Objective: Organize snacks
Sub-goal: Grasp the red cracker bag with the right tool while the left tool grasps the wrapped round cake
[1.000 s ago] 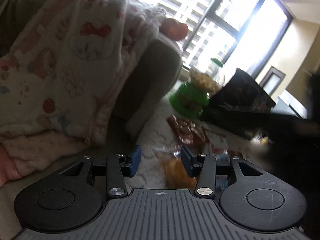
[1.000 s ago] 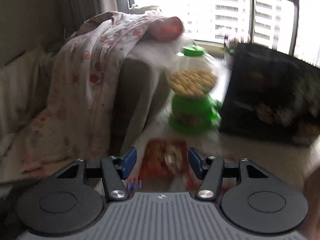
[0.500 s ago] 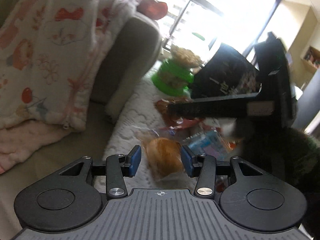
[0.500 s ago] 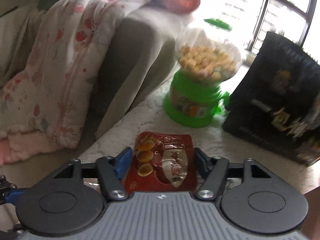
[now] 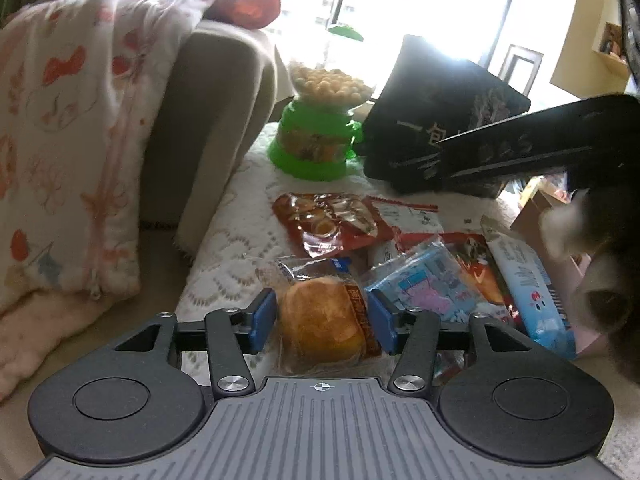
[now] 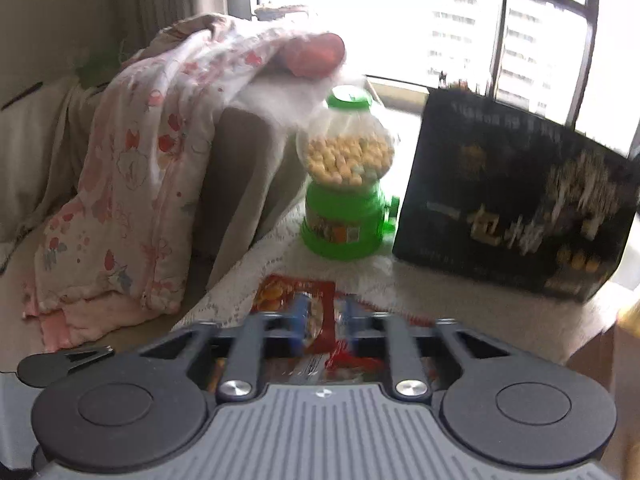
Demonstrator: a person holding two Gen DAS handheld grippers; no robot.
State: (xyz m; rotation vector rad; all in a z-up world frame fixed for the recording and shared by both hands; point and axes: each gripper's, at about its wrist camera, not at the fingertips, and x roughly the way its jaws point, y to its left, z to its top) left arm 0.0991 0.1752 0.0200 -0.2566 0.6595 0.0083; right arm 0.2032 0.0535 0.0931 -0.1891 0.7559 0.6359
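In the left wrist view my left gripper (image 5: 322, 316) is open, its blue pads on either side of a wrapped golden bun (image 5: 324, 328) lying on the white lace cloth (image 5: 236, 240). Beyond it lie a red snack packet (image 5: 328, 220) and blue packets (image 5: 432, 284). In the right wrist view my right gripper (image 6: 322, 326) has closed on the red snack packet (image 6: 300, 300), which sits pinched between the pads. The picture is blurred.
A green candy dispenser (image 6: 344, 184) with yellow balls and a black box (image 6: 516, 208) stand at the back; both also show in the left wrist view, dispenser (image 5: 316, 136), box (image 5: 440, 120). A sofa arm with a pink blanket (image 5: 72, 120) is at left. The right tool's dark body (image 5: 560, 140) crosses the right side.
My right gripper's jaws have closed in on the red packet. My left gripper moved closer over the bun, still open.
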